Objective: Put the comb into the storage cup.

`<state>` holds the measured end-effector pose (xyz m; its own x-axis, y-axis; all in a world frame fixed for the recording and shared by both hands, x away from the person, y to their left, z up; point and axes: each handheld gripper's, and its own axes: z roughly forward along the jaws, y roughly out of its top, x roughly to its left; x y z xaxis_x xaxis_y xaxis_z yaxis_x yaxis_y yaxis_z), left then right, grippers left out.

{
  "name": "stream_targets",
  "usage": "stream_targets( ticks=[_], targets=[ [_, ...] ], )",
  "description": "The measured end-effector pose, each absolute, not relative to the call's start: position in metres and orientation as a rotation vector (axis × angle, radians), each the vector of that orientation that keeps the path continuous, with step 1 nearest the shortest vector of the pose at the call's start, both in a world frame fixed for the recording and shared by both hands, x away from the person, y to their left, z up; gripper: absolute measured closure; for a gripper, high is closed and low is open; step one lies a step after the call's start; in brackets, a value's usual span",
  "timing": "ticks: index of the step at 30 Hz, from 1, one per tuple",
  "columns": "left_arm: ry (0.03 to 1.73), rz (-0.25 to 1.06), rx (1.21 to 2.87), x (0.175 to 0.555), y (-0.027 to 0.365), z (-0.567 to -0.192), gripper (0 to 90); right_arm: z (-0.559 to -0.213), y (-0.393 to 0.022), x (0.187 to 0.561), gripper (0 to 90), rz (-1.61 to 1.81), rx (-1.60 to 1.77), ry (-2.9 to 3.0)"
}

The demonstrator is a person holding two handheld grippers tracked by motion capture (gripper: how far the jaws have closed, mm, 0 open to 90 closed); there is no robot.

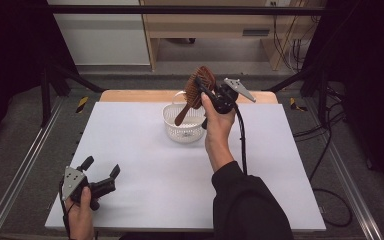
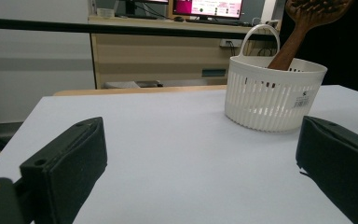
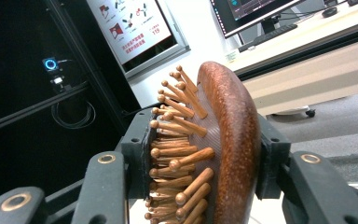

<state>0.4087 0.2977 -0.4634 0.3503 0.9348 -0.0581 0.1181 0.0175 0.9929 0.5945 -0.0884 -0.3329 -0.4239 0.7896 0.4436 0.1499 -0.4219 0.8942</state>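
One wooden hairbrush (image 1: 198, 86) hung over the white basket (image 1: 182, 129).
I had my right gripper (image 1: 207, 95) clamped on its head, handle inside the basket; my left gripper (image 1: 101, 169) rested apart.

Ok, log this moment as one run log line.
right gripper: shut on hairbrush head | handle end in white basket | left gripper: open, nothing held, on table
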Motion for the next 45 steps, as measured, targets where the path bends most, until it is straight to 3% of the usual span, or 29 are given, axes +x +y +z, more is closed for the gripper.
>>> stream_targets(
  ticks=[45],
  targets=[
    [1.018, 0.822, 1.449, 0.410, 0.294, -0.466, 1.8, -0.365, -0.072, 0.601, 50.2, 1.908, 1.372, 1.331]
  ],
)
